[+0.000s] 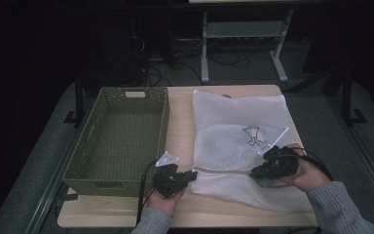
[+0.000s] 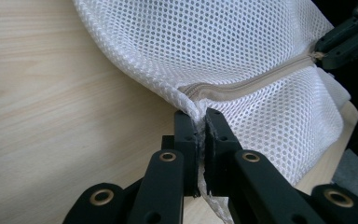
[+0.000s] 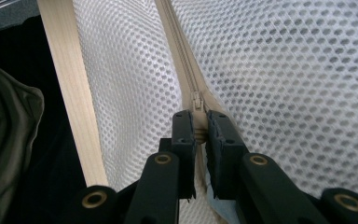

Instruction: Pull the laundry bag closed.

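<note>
Tongs both clamped: left tongs [image 2: 201,122] on white mesh laundry bag's [image 1: 238,141] corner at lower centre, right tongs [image 3: 200,122] on beige zipper pull [image 3: 196,100]. Mid-unzipping, probably; next, steady pull along zipper.

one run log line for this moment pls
left tongs: shut on mesh bag corner | right tongs: shut on zipper pull | green basket: empty

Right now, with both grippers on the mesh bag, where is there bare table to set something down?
Bare wood runs between the green basket and the mesh bag, and along the near table edge between the forearms. The basket's inside looks bare too. It is crowded where the left gripper pinches the bag's corner and the right gripper grips the zipper pull.
</note>
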Available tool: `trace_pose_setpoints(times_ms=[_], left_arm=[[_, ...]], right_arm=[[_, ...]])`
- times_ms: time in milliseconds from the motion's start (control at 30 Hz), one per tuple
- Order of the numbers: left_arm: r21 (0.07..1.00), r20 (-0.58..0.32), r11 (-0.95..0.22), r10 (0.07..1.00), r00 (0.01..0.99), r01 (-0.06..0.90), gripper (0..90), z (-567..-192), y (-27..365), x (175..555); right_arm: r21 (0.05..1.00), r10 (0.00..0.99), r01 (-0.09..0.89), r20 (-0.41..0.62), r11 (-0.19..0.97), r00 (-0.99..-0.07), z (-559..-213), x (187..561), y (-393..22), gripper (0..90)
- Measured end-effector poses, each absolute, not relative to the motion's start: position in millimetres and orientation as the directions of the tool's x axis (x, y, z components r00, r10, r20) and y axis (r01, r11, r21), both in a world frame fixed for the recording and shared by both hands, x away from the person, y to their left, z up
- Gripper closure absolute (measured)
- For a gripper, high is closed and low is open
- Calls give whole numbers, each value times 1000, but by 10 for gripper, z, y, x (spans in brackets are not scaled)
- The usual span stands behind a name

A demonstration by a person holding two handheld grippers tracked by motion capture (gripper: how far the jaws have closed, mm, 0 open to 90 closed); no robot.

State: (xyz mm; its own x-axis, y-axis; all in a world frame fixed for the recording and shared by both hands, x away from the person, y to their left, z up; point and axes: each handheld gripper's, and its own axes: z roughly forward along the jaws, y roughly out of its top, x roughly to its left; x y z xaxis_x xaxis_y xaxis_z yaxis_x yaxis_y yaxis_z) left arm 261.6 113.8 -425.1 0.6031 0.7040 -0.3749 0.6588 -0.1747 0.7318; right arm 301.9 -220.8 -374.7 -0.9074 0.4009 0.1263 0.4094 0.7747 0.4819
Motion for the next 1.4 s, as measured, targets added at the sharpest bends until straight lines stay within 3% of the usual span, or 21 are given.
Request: trace_pose_setpoints(times_ms=[1400], left_arm=[[739, -345, -188, 720, 602, 648, 856, -4154, 1174, 2598]], right_arm=[[504, 450, 466, 162, 728, -878, -3897, 3005, -2547, 815]])
